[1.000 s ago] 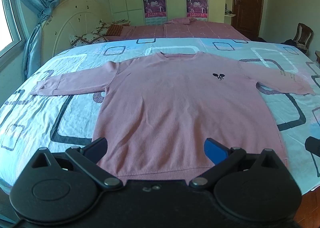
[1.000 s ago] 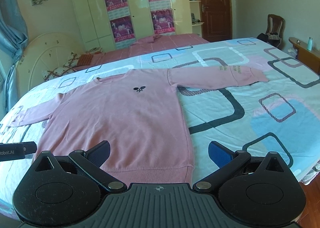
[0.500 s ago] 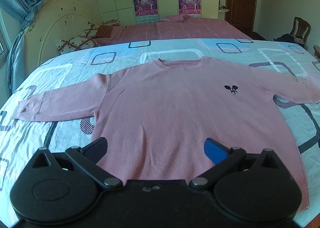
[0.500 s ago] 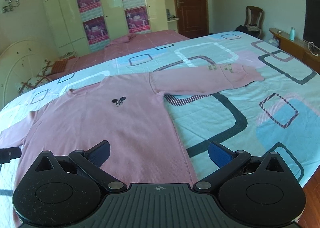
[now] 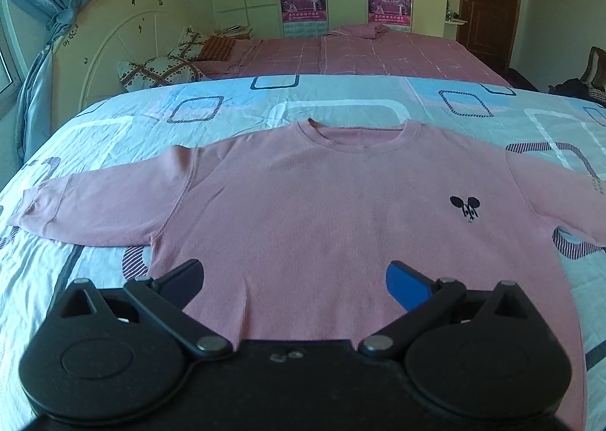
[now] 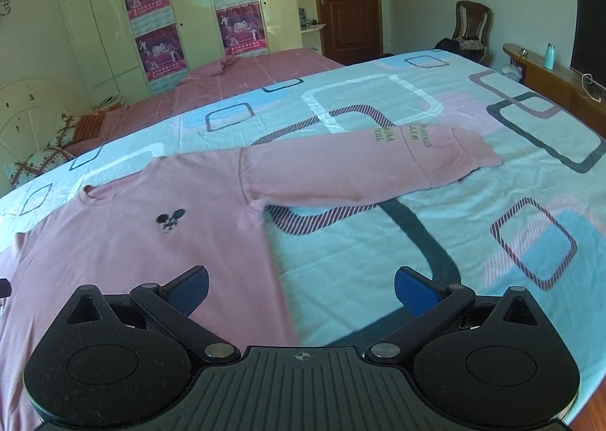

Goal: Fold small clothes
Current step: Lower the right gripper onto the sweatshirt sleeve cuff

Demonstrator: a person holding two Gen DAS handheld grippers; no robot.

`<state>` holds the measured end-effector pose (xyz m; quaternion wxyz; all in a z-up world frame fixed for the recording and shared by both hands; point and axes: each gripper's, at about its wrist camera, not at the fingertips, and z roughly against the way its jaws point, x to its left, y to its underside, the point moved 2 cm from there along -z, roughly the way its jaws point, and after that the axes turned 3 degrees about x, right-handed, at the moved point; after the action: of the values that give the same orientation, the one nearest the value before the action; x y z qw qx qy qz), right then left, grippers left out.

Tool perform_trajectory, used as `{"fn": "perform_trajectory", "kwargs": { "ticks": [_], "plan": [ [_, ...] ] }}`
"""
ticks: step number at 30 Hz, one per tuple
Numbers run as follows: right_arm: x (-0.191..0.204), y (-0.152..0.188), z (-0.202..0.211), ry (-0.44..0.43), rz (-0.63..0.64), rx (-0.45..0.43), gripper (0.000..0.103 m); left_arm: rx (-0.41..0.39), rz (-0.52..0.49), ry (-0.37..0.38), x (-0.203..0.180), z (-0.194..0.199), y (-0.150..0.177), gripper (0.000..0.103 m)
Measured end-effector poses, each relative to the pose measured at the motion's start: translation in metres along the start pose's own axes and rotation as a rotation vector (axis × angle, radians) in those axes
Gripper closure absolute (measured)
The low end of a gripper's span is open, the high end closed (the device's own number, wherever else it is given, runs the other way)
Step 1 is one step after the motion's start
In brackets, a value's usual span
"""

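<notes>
**Both Grippers Released Above Flat Sweater**

Left gripper was released, its fingers spread wide and holding nothing. It hung over the lower middle of the sweater; contact with the cloth could not be determined. Right gripper was likewise released, fingers wide apart and holding nothing. Its left finger sat over the sweater's side edge, its right finger over bare sheet.

Sweater position:
- Pink, long-sleeved, laid flat and face up on the patterned sheet of the bed.
- Collar pointed away from both grippers.
- A small dark logo sat on the chest, on the right-hand side as seen in the left view.
- Left sleeve extended straight out to the side, flat on the sheet.
- Right sleeve extended to the opposite side, with lettering near its cuff.

Surroundings: a second bed with a pink cover stood beyond, with a wardrobe bearing posters behind it.
</notes>
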<state>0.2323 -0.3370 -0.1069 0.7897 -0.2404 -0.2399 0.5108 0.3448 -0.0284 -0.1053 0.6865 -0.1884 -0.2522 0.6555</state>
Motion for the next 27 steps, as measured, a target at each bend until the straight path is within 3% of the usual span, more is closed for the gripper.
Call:
{"fn": "perform_trajectory", "kwargs": {
  "ticks": [11, 18, 20, 21, 23, 27],
  "plan": [
    [-0.102, -0.058, -0.077, 0.033, -0.108, 0.007, 0.0, 0.007, 0.015, 0.047, -0.061, -0.048, -0.027, 0.001],
    [-0.164, -0.08, -0.121, 0.091, -0.208, 0.027, 0.001, 0.033, -0.017, 0.023, -0.087, -0.072, -0.037, 0.001],
    [-0.178, -0.085, -0.134, 0.106, -0.227, 0.034, 0.014, 0.034, -0.017, 0.02, -0.092, -0.077, -0.041, 0.001],
    [-0.184, -0.087, -0.141, 0.11, -0.23, 0.05, 0.03, 0.035, -0.017, 0.018, -0.094, -0.078, -0.042, 0.001],
    [-0.195, -0.089, -0.156, 0.109, -0.25, 0.082, 0.031, 0.035, -0.014, 0.014, -0.097, -0.081, -0.045, 0.001],
    [-0.208, -0.098, -0.172, 0.122, -0.276, 0.066, 0.031, 0.037, -0.026, -0.014, -0.106, -0.086, -0.054, 0.002]
  ]
}}
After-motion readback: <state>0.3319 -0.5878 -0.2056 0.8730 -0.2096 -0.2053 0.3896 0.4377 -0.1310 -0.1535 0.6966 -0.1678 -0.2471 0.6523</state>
